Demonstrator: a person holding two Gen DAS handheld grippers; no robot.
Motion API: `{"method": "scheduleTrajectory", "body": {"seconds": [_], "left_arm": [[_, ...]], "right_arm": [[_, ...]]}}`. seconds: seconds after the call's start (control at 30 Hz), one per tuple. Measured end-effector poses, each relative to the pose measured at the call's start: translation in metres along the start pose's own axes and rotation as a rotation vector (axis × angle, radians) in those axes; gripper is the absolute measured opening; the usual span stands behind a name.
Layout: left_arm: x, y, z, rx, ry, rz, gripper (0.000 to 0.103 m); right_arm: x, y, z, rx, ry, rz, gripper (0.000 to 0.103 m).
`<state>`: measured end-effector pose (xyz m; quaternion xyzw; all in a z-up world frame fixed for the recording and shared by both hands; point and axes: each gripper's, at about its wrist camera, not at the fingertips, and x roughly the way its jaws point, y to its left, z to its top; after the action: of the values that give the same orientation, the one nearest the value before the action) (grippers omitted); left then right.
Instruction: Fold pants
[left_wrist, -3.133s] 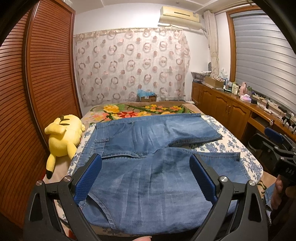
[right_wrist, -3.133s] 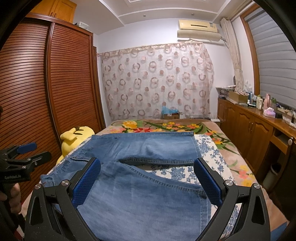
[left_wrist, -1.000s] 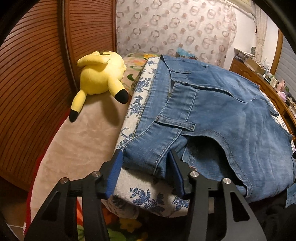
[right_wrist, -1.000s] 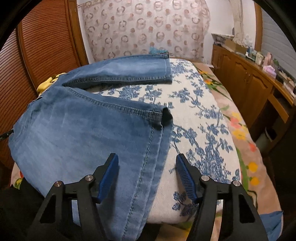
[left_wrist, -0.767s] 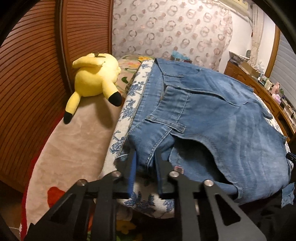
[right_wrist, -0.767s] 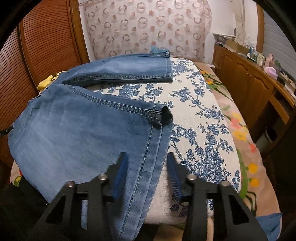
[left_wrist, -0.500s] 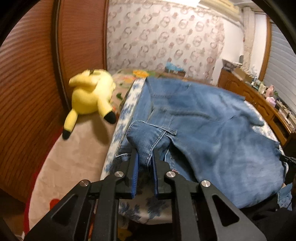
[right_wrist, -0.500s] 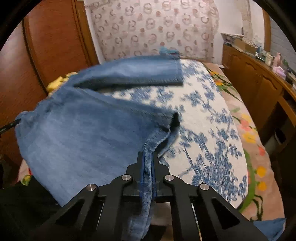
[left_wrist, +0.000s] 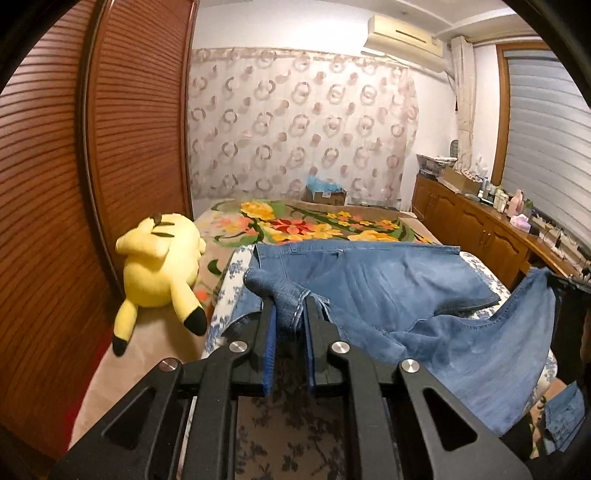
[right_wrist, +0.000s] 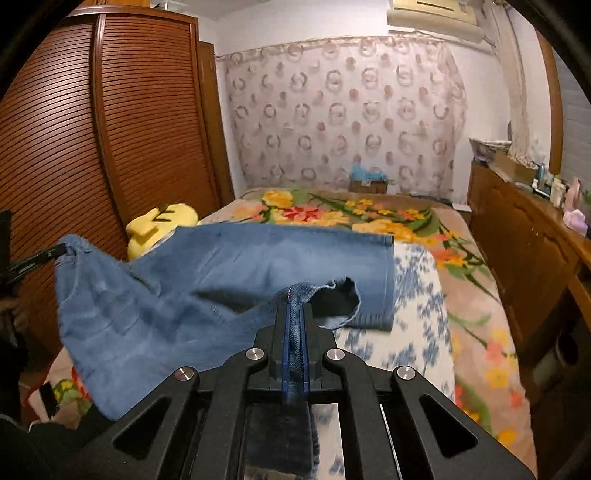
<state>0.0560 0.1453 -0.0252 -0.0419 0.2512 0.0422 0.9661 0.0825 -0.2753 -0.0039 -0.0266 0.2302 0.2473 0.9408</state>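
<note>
A pair of faded blue denim pants (left_wrist: 388, 280) lies partly on a bed (left_wrist: 413, 225), partly lifted off it. The far leg rests flat across the bed's middle, its hem toward the right edge. The near leg is raised at both ends and sags between them like a hammock.

The left gripper (left_wrist: 290, 321), black plastic with blue pads, is clamped on a thick bunched fold of the waistband near the bed's left edge; its fingers are pressed against the denim from both sides. The right gripper (right_wrist: 293, 314) is squeezed nearly flat on the stitched hem of the near leg, above the bed's front right part, with the cuff opening curling out beyond its tips. From the left wrist view, that hem shows as a raised point at the far right.

The bed carries a white sheet (right_wrist: 417, 291) printed with blue flowers, over a beige blanket with large red, yellow and orange blossoms. A soft yellow plush (left_wrist: 157, 266) with black-tipped limbs lies along the bed's left edge, beside a slatted brown wardrobe (left_wrist: 55, 184). A sheer curtain (left_wrist: 295, 129) patterned with rings hangs behind the bed's far end.
</note>
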Motion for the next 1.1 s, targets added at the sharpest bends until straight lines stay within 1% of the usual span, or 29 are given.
{"method": "scheduleTrajectory", "body": {"seconds": [0.03,0.1,0.2,0.23,0.27,0.3,0.33,0.4,0.5,0.6,0.73,0.8,0.83,1.03,1.1], "left_arm": [[0.003,0.000,0.000,0.002,0.002,0.004,0.014],[0.008,-0.001,-0.003,0.012,0.016,0.003,0.014],[0.012,-0.004,-0.010,0.024,0.035,0.000,0.014],[0.012,-0.007,-0.013,0.025,0.039,-0.002,0.014],[0.012,-0.008,-0.015,0.027,0.043,-0.004,0.014],[0.013,-0.009,-0.017,0.029,0.047,-0.009,0.014],[0.013,-0.011,-0.020,0.031,0.052,-0.012,0.014],[0.014,-0.014,-0.022,0.039,0.058,-0.015,0.014],[0.012,-0.018,-0.025,0.037,0.056,-0.020,0.014],[0.011,-0.020,-0.026,0.036,0.056,-0.021,0.014],[0.011,-0.020,-0.027,0.037,0.055,-0.020,0.014],[0.011,-0.020,-0.027,0.038,0.054,-0.018,0.014],[0.011,-0.020,-0.027,0.035,0.055,-0.020,0.014],[0.011,-0.022,-0.030,0.039,0.059,-0.024,0.014],[0.010,-0.024,-0.033,0.042,0.060,-0.023,0.014]], "right_arm": [[0.007,-0.001,0.000,-0.005,0.003,-0.011,0.004],[0.032,-0.004,-0.006,-0.008,0.038,-0.021,0.004],[0.062,-0.003,-0.024,0.021,0.110,-0.019,0.005],[0.065,-0.002,-0.030,0.038,0.120,-0.011,0.005],[0.066,-0.001,-0.035,0.047,0.121,0.002,0.007],[0.065,-0.001,-0.038,0.053,0.116,0.005,0.013],[0.062,0.000,-0.043,0.061,0.112,-0.004,0.016],[0.051,-0.001,-0.051,0.063,0.105,-0.015,0.030],[0.028,0.002,-0.064,0.050,0.082,-0.045,0.042],[0.008,0.008,-0.065,0.050,0.091,-0.056,0.044],[-0.017,0.013,-0.086,0.062,0.098,-0.051,0.046],[-0.027,0.015,-0.098,0.056,0.115,-0.056,0.047],[-0.032,0.017,-0.098,0.053,0.121,-0.059,0.047],[-0.040,0.015,-0.108,0.107,0.156,-0.036,0.048],[-0.037,0.015,-0.110,0.113,0.162,-0.028,0.048]]}}
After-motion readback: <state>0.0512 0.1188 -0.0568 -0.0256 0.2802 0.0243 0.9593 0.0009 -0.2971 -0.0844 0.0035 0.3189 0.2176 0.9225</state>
